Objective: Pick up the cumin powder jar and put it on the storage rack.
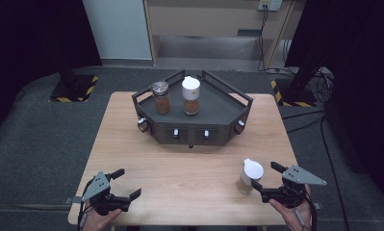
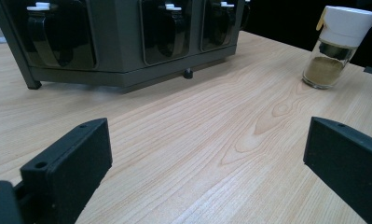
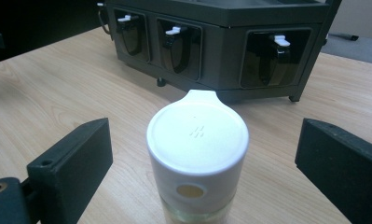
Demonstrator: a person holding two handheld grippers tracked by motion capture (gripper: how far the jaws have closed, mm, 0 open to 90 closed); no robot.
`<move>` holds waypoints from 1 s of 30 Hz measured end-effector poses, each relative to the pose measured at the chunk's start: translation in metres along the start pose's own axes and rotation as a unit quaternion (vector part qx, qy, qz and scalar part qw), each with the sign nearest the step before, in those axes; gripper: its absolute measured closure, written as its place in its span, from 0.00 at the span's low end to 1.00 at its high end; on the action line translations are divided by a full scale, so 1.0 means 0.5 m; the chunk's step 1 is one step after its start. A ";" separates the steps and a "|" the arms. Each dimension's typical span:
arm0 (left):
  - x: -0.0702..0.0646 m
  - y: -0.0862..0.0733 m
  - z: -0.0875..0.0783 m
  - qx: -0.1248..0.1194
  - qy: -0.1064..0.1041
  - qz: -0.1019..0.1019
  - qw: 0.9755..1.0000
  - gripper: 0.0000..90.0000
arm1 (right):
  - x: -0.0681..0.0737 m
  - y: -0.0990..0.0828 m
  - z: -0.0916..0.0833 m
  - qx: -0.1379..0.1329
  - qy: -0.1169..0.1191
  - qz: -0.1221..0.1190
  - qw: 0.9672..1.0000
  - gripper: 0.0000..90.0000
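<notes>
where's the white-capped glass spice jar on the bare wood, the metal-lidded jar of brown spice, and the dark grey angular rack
white-capped glass spice jar (image 3: 197, 135), right gripper view, cap top
metal-lidded jar of brown spice (image 1: 160, 88), high view, lid
dark grey angular rack (image 1: 217, 103), high view, bare top deck

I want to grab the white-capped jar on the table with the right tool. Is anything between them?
Nothing visible. The jar stands on bare table, right in front of the open right tool, lined up between its two spread jaws. The dark rack sits farther back, beyond the jar.
</notes>
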State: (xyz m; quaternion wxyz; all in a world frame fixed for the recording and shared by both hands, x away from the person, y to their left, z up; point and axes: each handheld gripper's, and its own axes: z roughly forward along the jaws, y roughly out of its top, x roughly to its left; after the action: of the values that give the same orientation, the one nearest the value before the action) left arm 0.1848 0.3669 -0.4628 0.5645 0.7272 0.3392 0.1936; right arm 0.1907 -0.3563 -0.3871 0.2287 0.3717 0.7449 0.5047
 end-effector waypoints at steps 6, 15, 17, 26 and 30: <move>0.001 -0.001 0.000 -0.001 0.000 -0.001 1.000 0.00 | -0.005 0.001 0.024 0.010 0.006 0.007 1.000 0.07; 0.000 -0.001 -0.001 -0.002 0.000 -0.001 1.000 0.00 | -0.006 0.000 0.052 0.022 0.005 0.013 1.000 0.12; 0.000 -0.001 -0.001 -0.002 0.000 -0.001 1.000 0.00 | -0.008 -0.002 0.057 0.025 0.006 0.015 1.000 0.14; 0.000 -0.001 -0.001 -0.002 0.001 -0.001 1.000 0.00 | -0.004 -0.009 0.071 0.033 0.007 0.016 0.999 0.32; 0.000 -0.001 -0.001 -0.002 0.001 -0.001 1.000 0.00 | 0.009 -0.005 0.069 0.034 -0.006 0.004 0.999 0.34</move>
State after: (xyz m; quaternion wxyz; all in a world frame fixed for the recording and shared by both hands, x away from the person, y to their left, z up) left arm 0.1845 0.3675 -0.4631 0.5659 0.7254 0.3404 0.1941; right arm 0.2117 -0.3331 -0.4023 0.2181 0.3856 0.7586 0.4778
